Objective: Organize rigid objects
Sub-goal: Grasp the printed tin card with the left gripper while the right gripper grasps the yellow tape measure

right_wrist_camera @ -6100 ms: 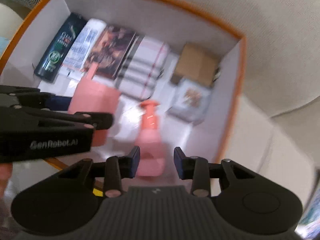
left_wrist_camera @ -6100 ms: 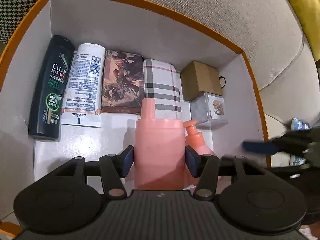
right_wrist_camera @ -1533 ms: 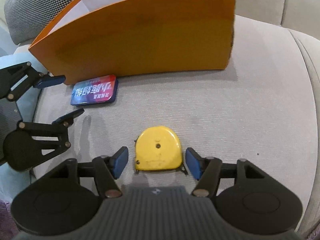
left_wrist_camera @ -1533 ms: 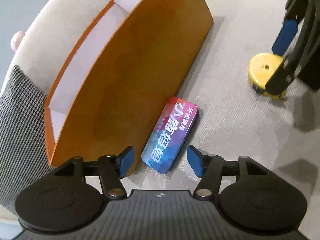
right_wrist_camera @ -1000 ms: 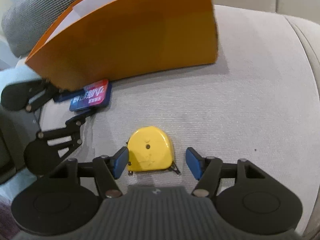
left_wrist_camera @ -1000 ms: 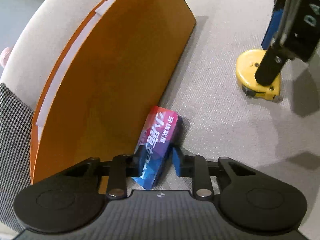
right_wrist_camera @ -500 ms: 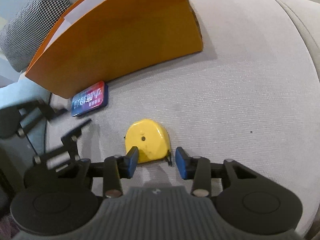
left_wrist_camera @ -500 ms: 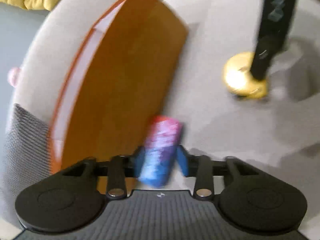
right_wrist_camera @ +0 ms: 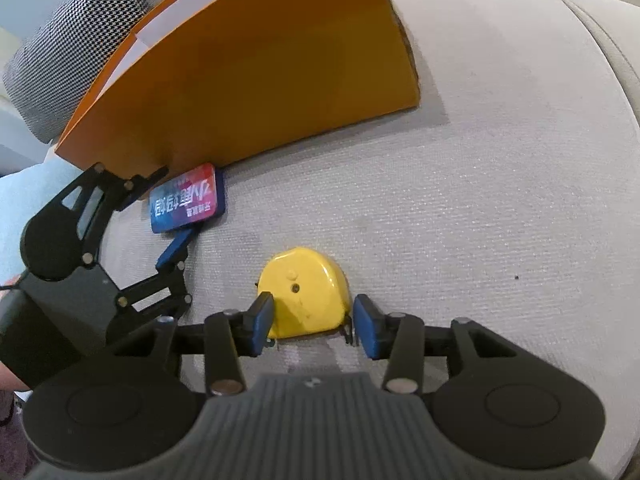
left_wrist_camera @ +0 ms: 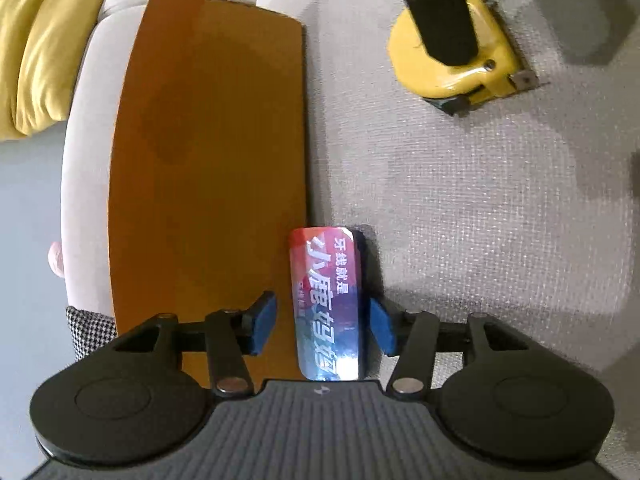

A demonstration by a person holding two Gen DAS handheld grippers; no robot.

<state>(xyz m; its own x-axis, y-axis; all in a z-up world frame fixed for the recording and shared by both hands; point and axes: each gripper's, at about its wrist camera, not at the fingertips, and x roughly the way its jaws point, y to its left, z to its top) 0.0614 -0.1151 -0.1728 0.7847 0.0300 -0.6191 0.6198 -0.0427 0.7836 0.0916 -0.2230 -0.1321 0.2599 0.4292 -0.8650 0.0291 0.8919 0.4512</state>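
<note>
- L gripper [left_wrist_camera: 322, 330]: jaws part-open, straddling the red-blue flat box [left_wrist_camera: 327, 304]. Blue pads stand either side of the box. R pad looks to be at the box edge; L pad shows a clear gap. No grip visible. Jaws have just been opening, w/ the box between them.
- Red-blue flat box: lies flat on the grey sofa cushion [left_wrist_camera: 480, 220], printed face up, long side just beside the outer wall of the orange box [left_wrist_camera: 208, 160]. In R wrist view the same flat box [right_wrist_camera: 186, 198] sits at the foot of the orange box [right_wrist_camera: 260, 80], w/ the L gripper [right_wrist_camera: 160, 204] around it.
- R gripper [right_wrist_camera: 314, 322]: jaws part-open, one pad each side of the yellow tape measure [right_wrist_camera: 306, 292]. L pad at or nearly at the casing; R pad w/ a small gap. Cannot tell if either pad presses. Jaws have just been opening slightly, tape measure between them.
- Yellow tape measure: flat on the cushion, well apart from the orange box, near the flat box. In L wrist view the tape measure [left_wrist_camera: 452, 56] is at top right, partly hidden by a black finger of the R gripper; metal tab sticks out at its lower right.
- Surroundings: houndstooth pillow [right_wrist_camera: 68, 48] behind the orange box; yellow cushion [left_wrist_camera: 36, 48] at top left in L wrist view.
</note>
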